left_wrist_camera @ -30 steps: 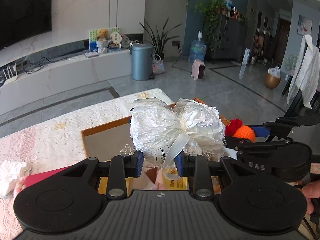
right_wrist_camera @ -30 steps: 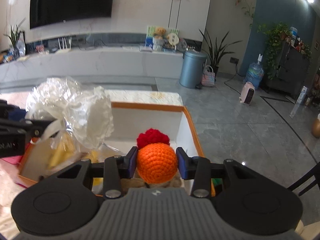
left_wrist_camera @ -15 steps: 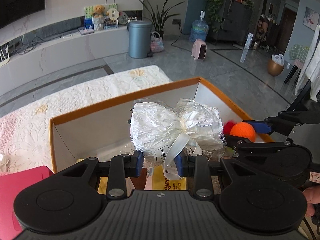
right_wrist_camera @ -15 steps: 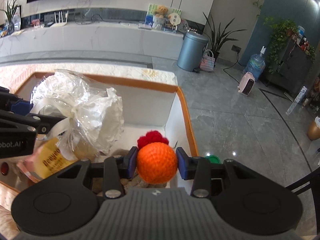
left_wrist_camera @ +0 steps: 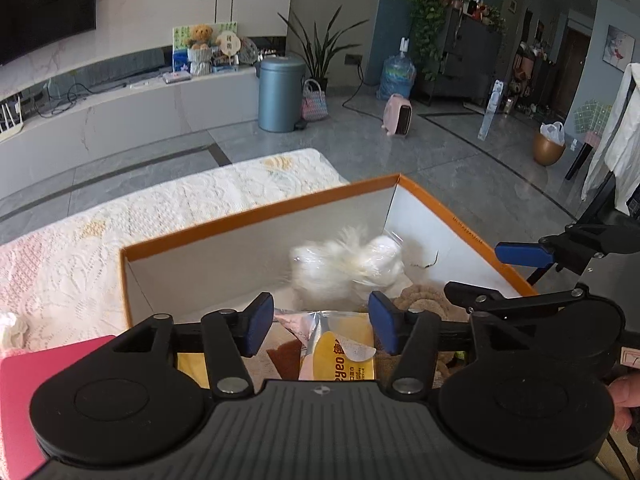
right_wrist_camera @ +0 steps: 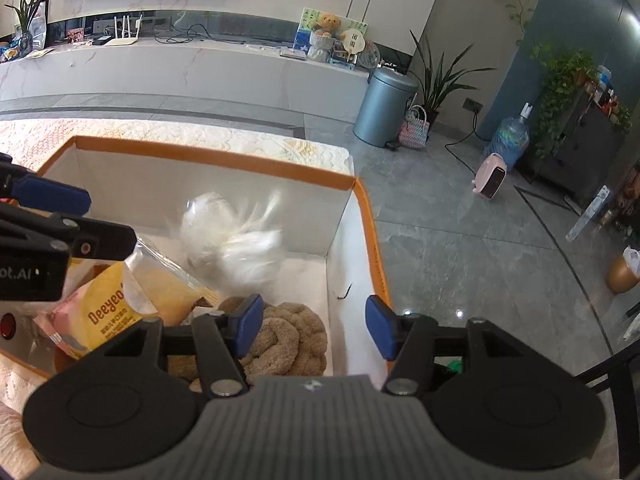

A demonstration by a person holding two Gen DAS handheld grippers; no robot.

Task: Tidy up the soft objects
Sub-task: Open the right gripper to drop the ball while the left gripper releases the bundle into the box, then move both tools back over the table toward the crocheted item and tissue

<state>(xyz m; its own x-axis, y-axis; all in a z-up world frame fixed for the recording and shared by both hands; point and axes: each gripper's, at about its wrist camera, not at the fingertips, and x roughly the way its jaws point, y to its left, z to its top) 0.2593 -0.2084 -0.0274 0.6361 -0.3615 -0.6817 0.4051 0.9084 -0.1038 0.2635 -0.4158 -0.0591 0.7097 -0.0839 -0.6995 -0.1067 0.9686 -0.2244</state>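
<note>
At the far left of the left wrist view a red flat item (left_wrist_camera: 24,400) lies on the lace tablecloth (left_wrist_camera: 120,232), touching the near-left corner of the orange-rimmed box (left_wrist_camera: 256,220). The left gripper (left_wrist_camera: 318,326) hangs over the box's near edge with its blue-padded fingers (left_wrist_camera: 256,322) spread wide and nothing between them; below the gap sits a yellow snack packet (left_wrist_camera: 340,356) printed with lettering, partly under clear wrap. Further in, toward the box's far right corner, the white plastic-wrapped bundle (left_wrist_camera: 348,266) shows as a blur — its outline smeared, so whether it rests on the floor of the box or is still in the air cannot be told. To the right of it a brown plush coil (left_wrist_camera: 420,300) lies against the box's right wall, and beyond that wall the right gripper enters from the side. In the right wrist view the same order holds: the left gripper's arm at the left edge, the yellow packet (right_wrist_camera: 104,316) (the word "Deeyeo" is legible), the blurred white bundle (right_wrist_camera: 236,244) near the middle of the box (right_wrist_camera: 224,160), then the brown plush coil (right_wrist_camera: 288,336) under the right gripper (right_wrist_camera: 314,326). Its fingers (right_wrist_camera: 380,326) are likewise wide apart and hold nothing — the right one sits just outside the box's orange right rim.
</note>
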